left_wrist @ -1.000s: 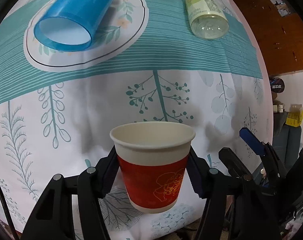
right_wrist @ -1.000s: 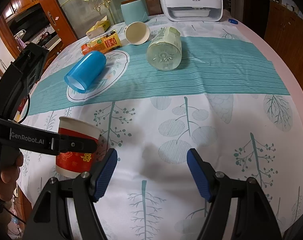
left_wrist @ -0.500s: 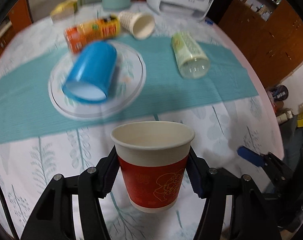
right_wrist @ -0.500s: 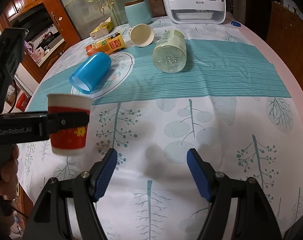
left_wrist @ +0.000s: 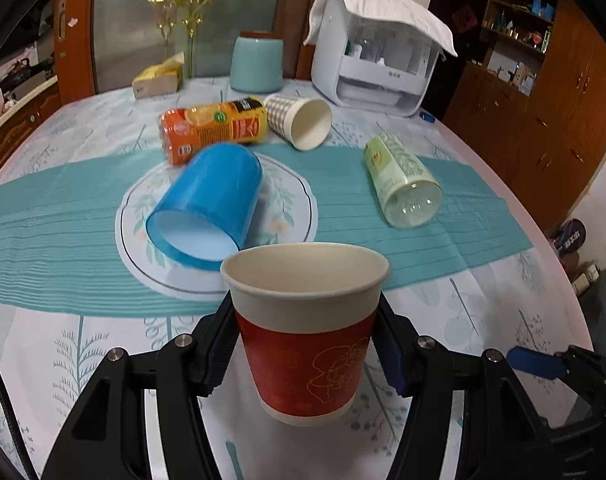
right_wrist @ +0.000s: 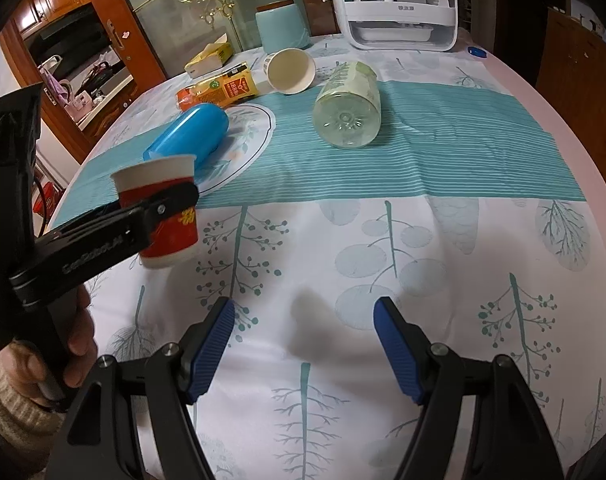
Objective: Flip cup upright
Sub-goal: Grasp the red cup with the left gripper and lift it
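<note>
My left gripper [left_wrist: 306, 328] is shut on a red paper cup [left_wrist: 305, 332] with a white rim. The cup is upright, mouth up, and held above the tablecloth. In the right wrist view the red paper cup [right_wrist: 163, 208] sits in the left gripper [right_wrist: 171, 200] at the left, tilted slightly, its base off the cloth. My right gripper [right_wrist: 303, 340] is open and empty over the near part of the table, well right of the cup.
A blue cup [left_wrist: 209, 210] lies on its side on a round mat [left_wrist: 291, 208]. An orange carton [left_wrist: 211, 128], a checked paper cup [left_wrist: 299, 120] and a clear bottle [left_wrist: 403, 184] lie beyond. A white appliance [left_wrist: 379, 64] and teal canister [left_wrist: 257, 64] stand at the back.
My left gripper has lifted the red cup off the table and tilted up to level. The right gripper has barely moved and stays open.
</note>
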{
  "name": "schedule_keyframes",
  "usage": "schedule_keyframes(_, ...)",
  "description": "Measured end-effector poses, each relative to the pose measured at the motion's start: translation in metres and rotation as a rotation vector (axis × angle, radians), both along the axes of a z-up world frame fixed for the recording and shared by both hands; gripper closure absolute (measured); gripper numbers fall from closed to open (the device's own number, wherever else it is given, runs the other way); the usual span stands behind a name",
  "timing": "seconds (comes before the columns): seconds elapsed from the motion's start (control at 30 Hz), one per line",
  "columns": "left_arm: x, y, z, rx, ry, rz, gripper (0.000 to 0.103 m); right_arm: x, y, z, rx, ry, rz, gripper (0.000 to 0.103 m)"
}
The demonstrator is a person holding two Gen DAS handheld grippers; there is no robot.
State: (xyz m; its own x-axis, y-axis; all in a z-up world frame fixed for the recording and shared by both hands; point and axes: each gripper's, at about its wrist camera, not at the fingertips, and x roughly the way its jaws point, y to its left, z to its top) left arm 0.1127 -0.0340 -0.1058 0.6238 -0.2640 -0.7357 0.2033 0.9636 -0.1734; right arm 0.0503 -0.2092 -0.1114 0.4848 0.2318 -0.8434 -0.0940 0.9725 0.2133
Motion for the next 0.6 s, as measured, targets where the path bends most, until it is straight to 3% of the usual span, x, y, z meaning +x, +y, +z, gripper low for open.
schedule_keyframes(0.3,-0.009,-0.008,-0.006,0.007,-0.079,-0.027,0.043,-0.001,0.0,0.001,0.006,-0.008,0.004,0.03)
schedule_keyframes(0.6,-0.019,-0.004,-0.011,0.011,-0.085,-0.015,0.041,-0.002,0.001,0.001,0.007,-0.013,0.008,0.03)
